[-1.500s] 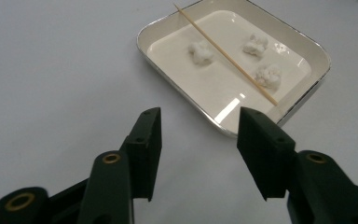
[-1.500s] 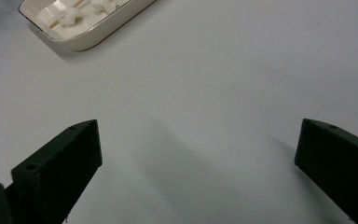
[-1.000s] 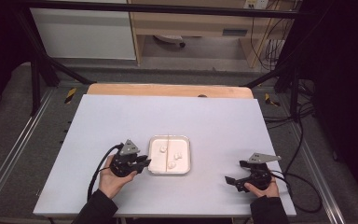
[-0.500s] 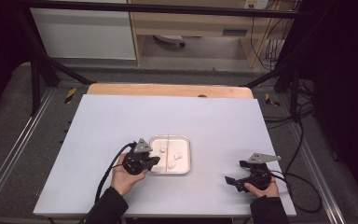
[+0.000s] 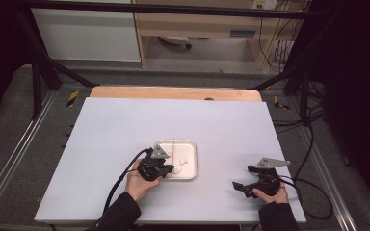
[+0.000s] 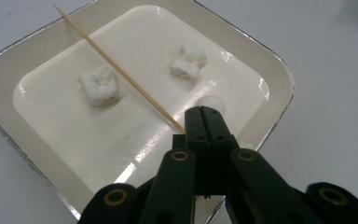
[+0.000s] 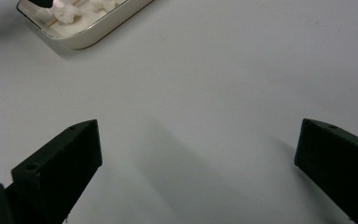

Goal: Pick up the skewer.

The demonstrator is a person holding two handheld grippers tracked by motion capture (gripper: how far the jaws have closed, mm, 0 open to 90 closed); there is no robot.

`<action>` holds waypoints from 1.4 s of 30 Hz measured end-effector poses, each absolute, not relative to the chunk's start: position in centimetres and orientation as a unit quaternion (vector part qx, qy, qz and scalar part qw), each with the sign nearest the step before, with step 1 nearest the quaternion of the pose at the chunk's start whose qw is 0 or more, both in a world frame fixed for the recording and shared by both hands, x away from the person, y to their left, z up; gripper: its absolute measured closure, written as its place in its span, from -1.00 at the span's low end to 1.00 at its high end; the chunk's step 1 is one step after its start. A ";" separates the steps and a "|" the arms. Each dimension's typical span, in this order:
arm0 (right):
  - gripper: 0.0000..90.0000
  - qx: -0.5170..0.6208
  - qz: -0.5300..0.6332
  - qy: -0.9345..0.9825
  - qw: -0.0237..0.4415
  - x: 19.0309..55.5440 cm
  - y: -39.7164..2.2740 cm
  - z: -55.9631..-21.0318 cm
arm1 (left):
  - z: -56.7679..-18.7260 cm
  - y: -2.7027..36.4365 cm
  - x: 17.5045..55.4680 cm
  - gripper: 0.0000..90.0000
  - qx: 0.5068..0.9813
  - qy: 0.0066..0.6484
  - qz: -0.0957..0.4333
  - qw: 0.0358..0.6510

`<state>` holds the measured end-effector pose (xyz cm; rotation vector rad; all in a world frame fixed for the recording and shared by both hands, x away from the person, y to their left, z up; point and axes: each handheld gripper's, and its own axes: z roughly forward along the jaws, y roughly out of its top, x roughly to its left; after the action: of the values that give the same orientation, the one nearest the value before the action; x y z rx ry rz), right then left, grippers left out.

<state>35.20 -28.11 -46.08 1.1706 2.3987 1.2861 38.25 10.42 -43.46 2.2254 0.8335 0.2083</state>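
Left gripper (image 6: pixel 208 112) jaws hide skewer (image 6: pixel 121 73) end in tray (image 6: pixel 270 74)

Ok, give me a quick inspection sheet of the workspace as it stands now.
Surface: white table, bare apart from the tray.
Job's things: white tray holding three marshmallows and a wooden skewer.
Clutter: nothing seen.
Grippers: left tool shut on the skewer's end over the tray; right tool open above bare table.
Cables: black cable trails from the left tool.
Surroundings: wooden shelf unit, dark frame.
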 end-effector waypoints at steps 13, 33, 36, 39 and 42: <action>-0.97 0.393 0.433 0.807 0.091 35.2 -28.1 -46.1 | -44.2 9.8 38.2 1.00 0.879 0.314 0.073 0.351; -0.97 0.393 0.432 0.807 0.090 35.2 -28.1 -46.1 | -44.0 11.7 37.8 1.00 0.878 0.327 0.098 0.336; -0.97 0.393 0.432 0.807 0.090 35.2 -28.1 -46.1 | -43.6 12.0 37.7 1.00 0.875 0.328 0.100 0.342; -0.97 0.393 0.433 0.806 0.090 35.2 -28.1 -46.1 | -42.9 12.2 37.6 0.95 0.866 0.337 0.111 0.351; -0.97 0.393 0.433 0.806 0.091 35.2 -28.1 -46.1 | -42.4 12.2 37.9 0.82 0.857 0.351 0.125 0.356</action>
<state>35.23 -28.11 -46.10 1.1671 2.3965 1.2871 37.90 12.24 -42.35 2.2145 0.9065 0.3227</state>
